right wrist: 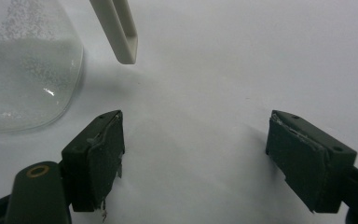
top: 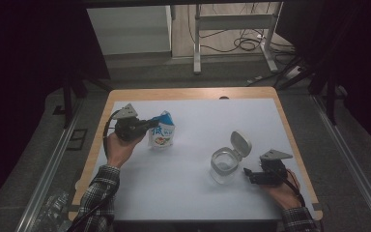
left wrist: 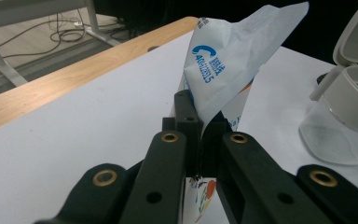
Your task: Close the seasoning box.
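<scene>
left gripper [top: 150,123] pinches the soft, crinkly pouch [top: 162,134] by its top edge, upright near the table's left side; best hold there. right gripper [top: 248,173] gapes empty beside the open jar [top: 223,164].

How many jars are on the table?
1. The clear jar stands on the white table with its lid flipped open, just left of the right tongs. The only other thing there is a bag, pinched by the left tongs.
</scene>
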Available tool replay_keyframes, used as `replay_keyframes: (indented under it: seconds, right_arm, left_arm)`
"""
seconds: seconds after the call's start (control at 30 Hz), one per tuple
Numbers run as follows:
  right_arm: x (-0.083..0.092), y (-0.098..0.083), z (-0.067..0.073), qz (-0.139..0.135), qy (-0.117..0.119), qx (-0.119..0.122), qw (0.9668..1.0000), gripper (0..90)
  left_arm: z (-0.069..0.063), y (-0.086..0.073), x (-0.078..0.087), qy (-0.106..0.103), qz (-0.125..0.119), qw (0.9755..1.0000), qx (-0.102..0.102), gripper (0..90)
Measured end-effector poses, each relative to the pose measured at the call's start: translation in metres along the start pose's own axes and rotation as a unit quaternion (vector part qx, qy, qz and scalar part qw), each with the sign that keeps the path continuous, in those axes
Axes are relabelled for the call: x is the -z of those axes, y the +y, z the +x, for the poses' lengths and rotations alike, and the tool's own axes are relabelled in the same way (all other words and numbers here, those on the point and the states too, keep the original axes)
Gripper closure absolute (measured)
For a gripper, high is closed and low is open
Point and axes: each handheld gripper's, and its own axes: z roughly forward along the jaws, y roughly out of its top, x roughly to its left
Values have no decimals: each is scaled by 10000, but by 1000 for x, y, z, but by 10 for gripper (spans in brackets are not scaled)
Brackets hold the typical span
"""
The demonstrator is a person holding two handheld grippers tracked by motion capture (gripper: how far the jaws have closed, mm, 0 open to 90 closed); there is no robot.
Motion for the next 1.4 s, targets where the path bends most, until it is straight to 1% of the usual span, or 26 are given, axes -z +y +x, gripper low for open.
replay_keyframes:
  seconds: [0.13,0.2,0.27,0.37,0.4,0.47,0.53,0.63,0.67,0.77,0.8,0.83,0.87,0.9,0.93,1.0,1.03,1.07,1.1,1.17,1.2,1.23,1.3,1.4]
  right_arm:
    - [0,1,0,38,-1,-25,10000,203]
    - [1,3,0,104,0,-35,9999,223]
    - [4,3,-1,153,31,-50,9999,257]
    - [8,2,-3,159,191,-176,9995,290]
    - [8,2,-3,159,191,-176,9995,290]
    - [12,2,-2,128,301,-204,9993,310]
    - [13,2,-1,128,323,-185,9992,321]
    - [19,2,2,137,479,-190,9986,358]
    - [23,1,4,110,496,-137,9986,365]
    - [28,0,7,71,515,-109,9986,373]
    - [32,-1,9,37,550,-83,9984,386]
    - [34,-2,11,37,584,-111,9982,387]
    - [34,-2,11,37,584,-111,9982,387]
    - [38,-3,15,14,589,-46,9983,386]
    - [38,-3,15,14,589,-46,9983,386]
    - [42,-5,21,36,535,4,9986,382]
    - [42,-5,21,36,535,4,9986,382]
    - [45,-5,23,24,609,-22,9981,381]
    - [45,-5,23,24,609,-22,9981,381]
    - [48,-6,27,41,686,-2,9976,382]
    - [50,-6,32,32,773,64,9970,382]
    - [50,-6,32,32,773,64,9970,382]
    - [52,-6,38,-32,820,151,9965,393]
    - [55,-5,44,-102,959,226,9951,400]
  left_arm:
    - [-5,4,1,-14,110,9999,-47,900]
    - [-8,5,2,4,149,9999,-71,900]
    - [-10,5,5,-24,181,9998,-59,900]
    - [-16,5,9,-60,211,9998,-41,900]
    - [-16,5,9,-60,211,9998,-41,900]
    - [-22,4,13,-60,227,9997,-45,900]
    - [-24,4,15,-63,217,9997,-61,900]
    - [-30,4,20,-79,182,9997,-114,900]
    - [-32,4,21,-95,174,9997,-120,900]
    - [-40,4,25,-142,183,9996,-168,900]
    - [-46,5,26,-167,231,9994,-215,900]
    - [-49,5,27,-177,247,9992,-240,900]
    - [-49,5,27,-177,247,9992,-240,900]
    - [-55,5,28,-191,250,9992,-261,900]
    - [-55,5,28,-191,250,9992,-261,900]
    - [-61,5,29,-196,226,9991,-300,900]
    - [-64,5,30,-198,188,9992,-302,900]
    - [-69,5,33,-217,143,9992,-294,900]
    - [-69,5,33,-217,143,9992,-294,900]
    - [-75,5,36,-210,115,9993,-282,900]
    - [-77,5,37,-212,96,9994,-271,900]
    - [-79,5,38,-208,74,9994,-262,900]
    - [-82,4,40,-237,72,9993,-276,900]
    - [-87,2,42,-281,27,9993,-254,900]
